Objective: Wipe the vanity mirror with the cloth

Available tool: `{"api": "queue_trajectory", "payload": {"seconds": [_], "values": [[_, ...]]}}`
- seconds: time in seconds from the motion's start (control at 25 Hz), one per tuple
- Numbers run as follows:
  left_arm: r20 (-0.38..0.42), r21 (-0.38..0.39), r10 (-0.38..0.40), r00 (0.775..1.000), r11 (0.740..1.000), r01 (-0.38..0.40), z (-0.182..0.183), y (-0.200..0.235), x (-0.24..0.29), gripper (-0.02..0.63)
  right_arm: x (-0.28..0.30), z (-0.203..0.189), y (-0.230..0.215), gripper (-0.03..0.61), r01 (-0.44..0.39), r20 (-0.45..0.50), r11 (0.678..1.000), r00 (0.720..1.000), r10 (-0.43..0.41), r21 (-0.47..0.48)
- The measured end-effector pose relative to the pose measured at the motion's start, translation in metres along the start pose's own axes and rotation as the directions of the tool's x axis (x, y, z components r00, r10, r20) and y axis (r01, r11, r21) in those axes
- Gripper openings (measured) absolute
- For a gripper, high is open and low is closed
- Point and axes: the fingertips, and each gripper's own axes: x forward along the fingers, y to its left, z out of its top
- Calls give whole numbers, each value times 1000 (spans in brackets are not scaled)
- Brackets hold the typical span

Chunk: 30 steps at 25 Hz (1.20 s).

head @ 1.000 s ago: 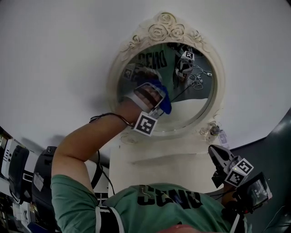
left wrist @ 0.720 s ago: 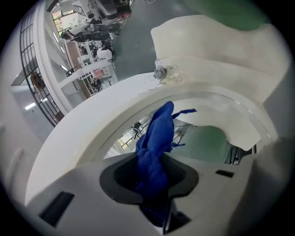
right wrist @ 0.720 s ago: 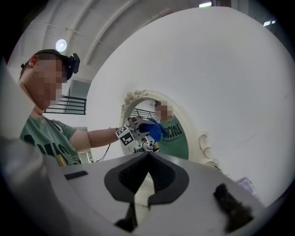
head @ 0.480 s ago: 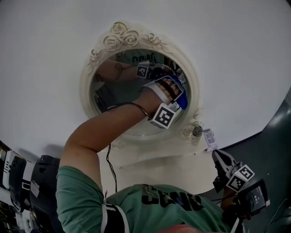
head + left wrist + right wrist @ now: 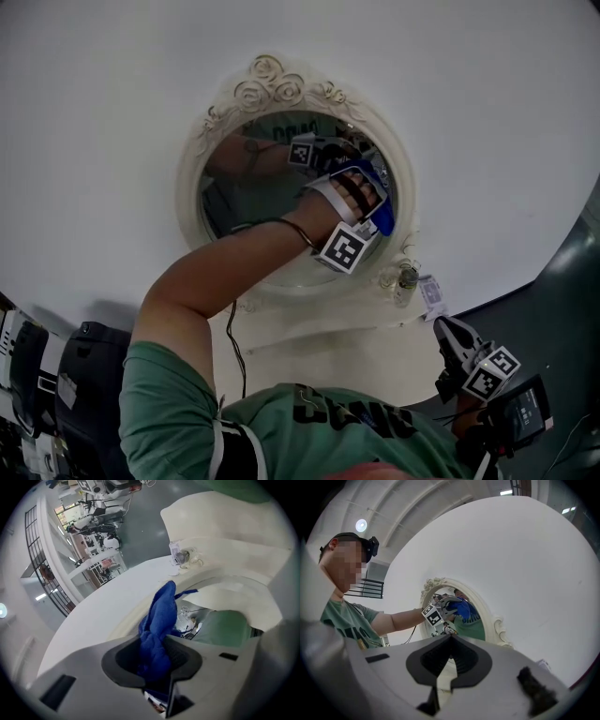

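Observation:
The oval vanity mirror (image 5: 253,192) in its cream carved frame hangs on the white wall in the head view. My left gripper (image 5: 367,199) is shut on a blue cloth (image 5: 382,214) and presses it against the right side of the glass. In the left gripper view the cloth (image 5: 159,620) bunches out from between the jaws of the left gripper (image 5: 157,646). My right gripper (image 5: 452,339) hangs low at the right, shut and holding nothing. In the right gripper view, the right gripper (image 5: 450,637) points towards the mirror (image 5: 476,625), where the cloth (image 5: 464,609) shows.
A cream vanity top (image 5: 328,328) sits under the mirror. A small clear bottle (image 5: 405,277) and a tag (image 5: 433,294) stand at the frame's lower right. Black cases (image 5: 47,375) lie at the lower left. Dark grey floor (image 5: 562,300) shows on the right.
My left gripper has carried the cloth from the middle of the glass to its right side. The right gripper has stayed low at the right.

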Motion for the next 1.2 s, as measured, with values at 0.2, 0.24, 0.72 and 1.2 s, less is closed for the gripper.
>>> {"api": "queue_trajectory", "payload": {"seconds": [0.2, 0.24, 0.72, 1.2], "values": [[-29, -34, -9, 1000, 999, 8, -35, -54, -84, 114, 34, -9, 39, 12, -37, -34, 999, 999, 36, -26], [-44, -36, -20, 999, 999, 18, -46, -70, -101, 114, 44, -11, 48, 12, -49, -44, 998, 998, 47, -34], [-151, -130, -224, 963, 970, 205, -130, -244, -213, 114, 132, -50, 146, 12, -183, -126, 981, 977, 173, -70], [-92, -139, -189, 978, 975, 176, -99, -198, -154, 114, 103, -40, 98, 12, -115, -108, 992, 988, 108, -56]]}}
